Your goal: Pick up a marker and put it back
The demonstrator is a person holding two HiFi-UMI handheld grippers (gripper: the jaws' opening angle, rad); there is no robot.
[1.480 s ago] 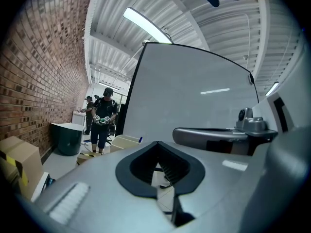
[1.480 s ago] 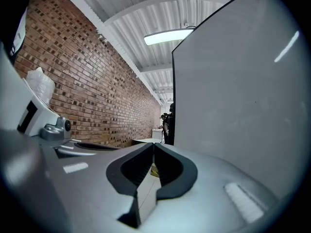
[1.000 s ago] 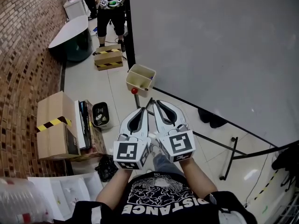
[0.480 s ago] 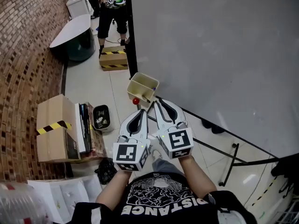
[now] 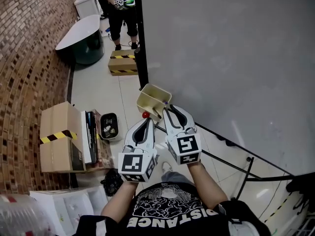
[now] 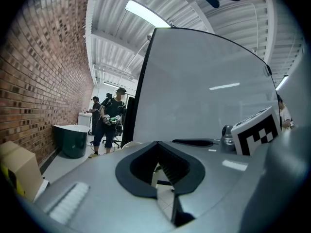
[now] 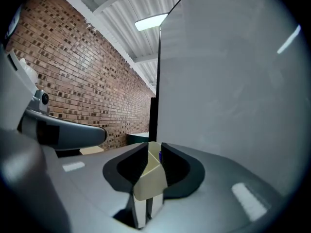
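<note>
A beige holder box hangs at the lower left corner of the big whiteboard. In the right gripper view this box fills the slit between the jaws, and a blue marker tip pokes up inside it. A small red round piece sits just under the box. My right gripper points at the box from close by, jaws a narrow slit apart and holding nothing. My left gripper is beside it, a little lower and left, tips together and holding nothing.
A curved brick wall runs along the left. Cardboard boxes and a small black bin stand on the floor by it. A striped box, a dark round table and a standing person are farther off. The whiteboard's stand legs cross the floor at right.
The holder box has come closer to both grippers. The right gripper has reached ahead of the left, up to the box. Neither gripper has taken hold of anything.
</note>
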